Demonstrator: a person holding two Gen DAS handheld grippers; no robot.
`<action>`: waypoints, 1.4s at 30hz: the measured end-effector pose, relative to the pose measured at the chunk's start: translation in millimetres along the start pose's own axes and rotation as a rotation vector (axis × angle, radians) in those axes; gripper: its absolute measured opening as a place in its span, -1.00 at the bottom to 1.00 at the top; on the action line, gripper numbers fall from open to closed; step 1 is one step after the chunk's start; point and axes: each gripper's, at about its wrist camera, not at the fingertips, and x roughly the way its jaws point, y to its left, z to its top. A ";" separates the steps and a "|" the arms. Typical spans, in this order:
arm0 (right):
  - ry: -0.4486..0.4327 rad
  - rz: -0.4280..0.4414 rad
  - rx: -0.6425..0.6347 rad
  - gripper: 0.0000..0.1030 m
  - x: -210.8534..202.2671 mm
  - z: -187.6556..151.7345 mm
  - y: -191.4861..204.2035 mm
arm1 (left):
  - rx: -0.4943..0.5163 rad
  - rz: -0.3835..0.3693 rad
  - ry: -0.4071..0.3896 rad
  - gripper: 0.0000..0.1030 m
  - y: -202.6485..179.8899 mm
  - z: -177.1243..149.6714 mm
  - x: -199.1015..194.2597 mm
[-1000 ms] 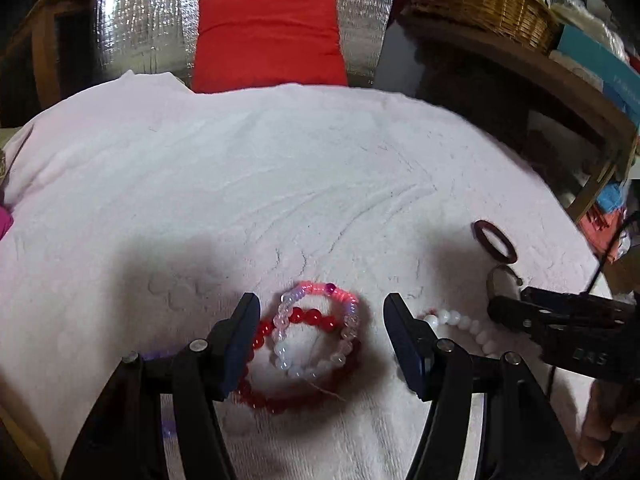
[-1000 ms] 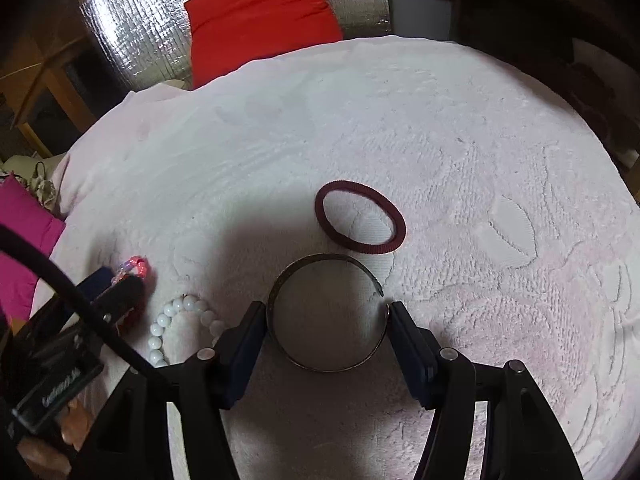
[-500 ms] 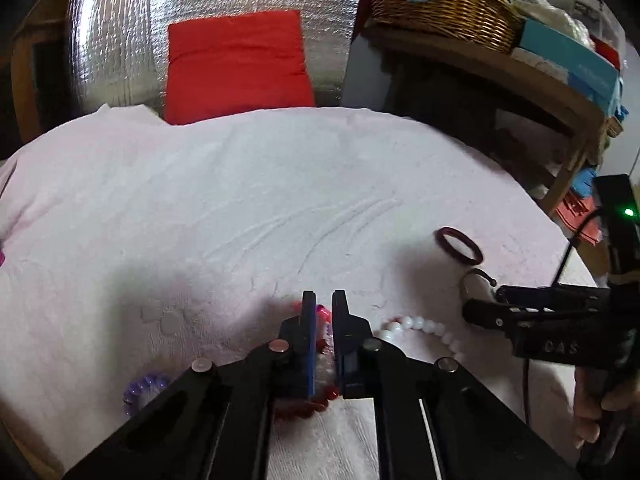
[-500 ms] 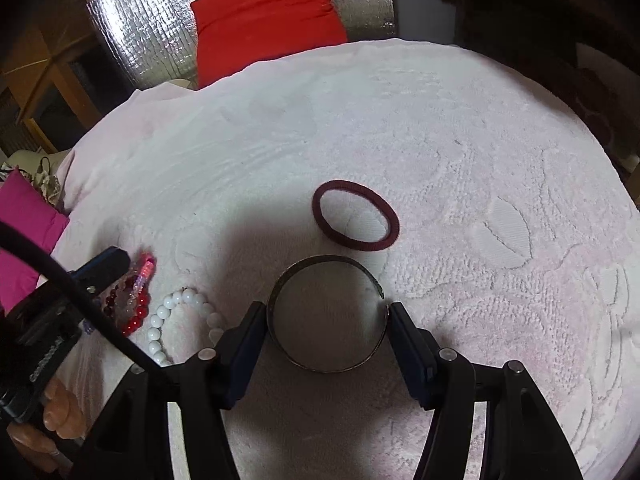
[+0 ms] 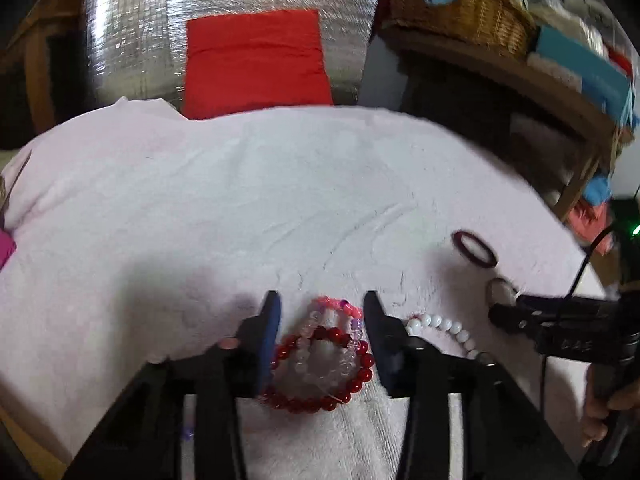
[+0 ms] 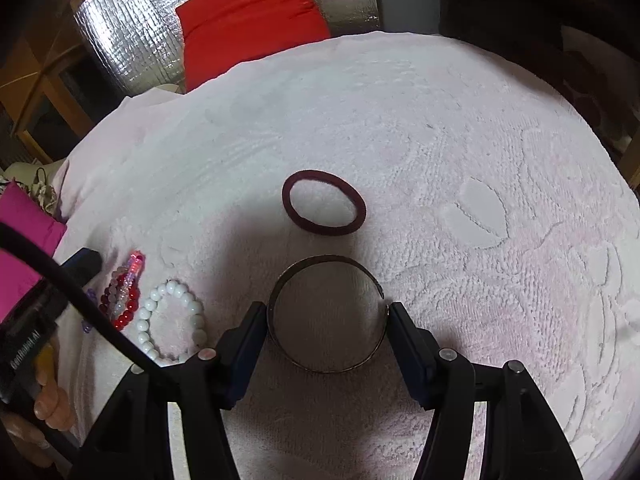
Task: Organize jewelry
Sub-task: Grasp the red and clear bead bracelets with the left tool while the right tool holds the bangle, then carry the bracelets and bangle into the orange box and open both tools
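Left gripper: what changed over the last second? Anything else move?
The left gripper was open around the red bead bracelet and pink-clear bead bracelet, pinched shut on them, and its jaws have just been opening again; both bracelets lie between the fingers, let go. Unchanged: the right gripper brackets the metal bangle, white bead bracelet and dark hair tie lie as before.

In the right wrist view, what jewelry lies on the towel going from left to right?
Red bead bracelet → white bead bracelet → metal cuff bangle, between the right hand-held gripper fingers. The dark hair tie lies beyond the bangle, overlapping it sideways.
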 end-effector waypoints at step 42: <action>-0.232 0.193 -0.201 0.24 -55.7 -14.7 92.1 | -0.142 0.161 -0.205 -0.70 40.0 -21.2 -143.3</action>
